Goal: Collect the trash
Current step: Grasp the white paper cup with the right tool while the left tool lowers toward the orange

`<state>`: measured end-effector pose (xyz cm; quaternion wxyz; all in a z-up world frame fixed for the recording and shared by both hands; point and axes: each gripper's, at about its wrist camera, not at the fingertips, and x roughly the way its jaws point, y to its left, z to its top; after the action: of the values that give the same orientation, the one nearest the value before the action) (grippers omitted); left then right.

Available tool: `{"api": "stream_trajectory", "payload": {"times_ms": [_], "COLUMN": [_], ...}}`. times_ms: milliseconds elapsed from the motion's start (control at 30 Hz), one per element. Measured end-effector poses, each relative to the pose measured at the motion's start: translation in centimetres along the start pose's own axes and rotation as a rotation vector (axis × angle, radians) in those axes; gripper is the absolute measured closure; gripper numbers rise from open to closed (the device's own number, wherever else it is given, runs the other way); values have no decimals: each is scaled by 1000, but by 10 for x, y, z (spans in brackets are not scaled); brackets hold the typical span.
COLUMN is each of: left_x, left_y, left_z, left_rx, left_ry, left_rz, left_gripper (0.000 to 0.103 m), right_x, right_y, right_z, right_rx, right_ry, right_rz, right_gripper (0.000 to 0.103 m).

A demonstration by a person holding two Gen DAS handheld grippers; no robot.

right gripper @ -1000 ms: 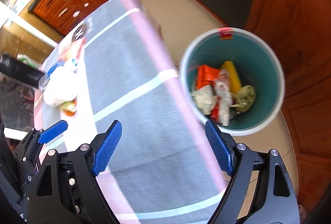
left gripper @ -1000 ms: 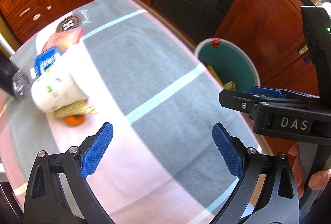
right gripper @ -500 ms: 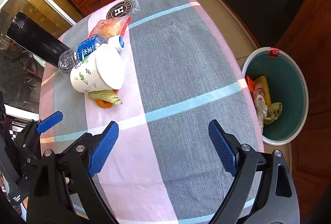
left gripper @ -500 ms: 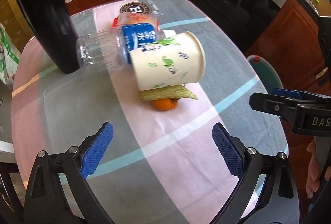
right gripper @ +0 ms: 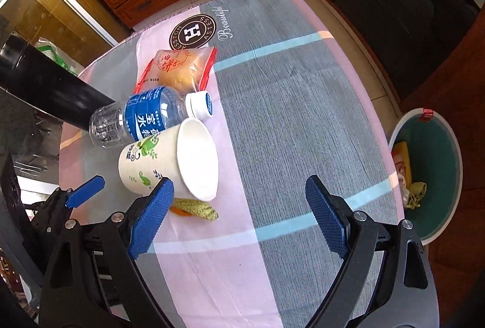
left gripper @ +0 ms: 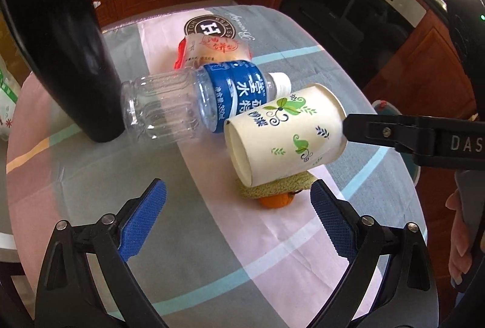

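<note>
Hiding most of an orange scrap (left gripper: 277, 200), the paper cup (left gripper: 285, 135) lies before both spread, empty hand-held grippers.

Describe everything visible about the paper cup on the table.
The paper cup is white with green leaf and swirl prints and a rolled rim. It looks empty and lies on its side on the checked tablecloth, its open mouth turned toward the bin side of the table. Its wall rests against the blue-labelled plastic bottle, and it sits partly over a yellowish-green scrap and an orange piece. No fingers touch it.
</note>
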<state>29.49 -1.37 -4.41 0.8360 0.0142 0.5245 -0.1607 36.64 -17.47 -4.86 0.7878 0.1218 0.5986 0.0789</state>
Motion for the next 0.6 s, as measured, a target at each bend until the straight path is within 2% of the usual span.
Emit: {"api": "stream_trajectory", "payload": {"times_ms": [233,600], "left_x": [13,16], "left_y": [-24,-79], "left_z": [3,-7], "left_rx": [66,133], "left_ry": [30,74], "left_rz": [-80,-226], "left_gripper": [43,45], "right_x": [22,23], "right_y": [-9,-57], "right_z": [4,-10], "right_rx": [9,89], "right_ry": [35,56], "right_rz": [-16,-21], "right_gripper": [18,18]}}
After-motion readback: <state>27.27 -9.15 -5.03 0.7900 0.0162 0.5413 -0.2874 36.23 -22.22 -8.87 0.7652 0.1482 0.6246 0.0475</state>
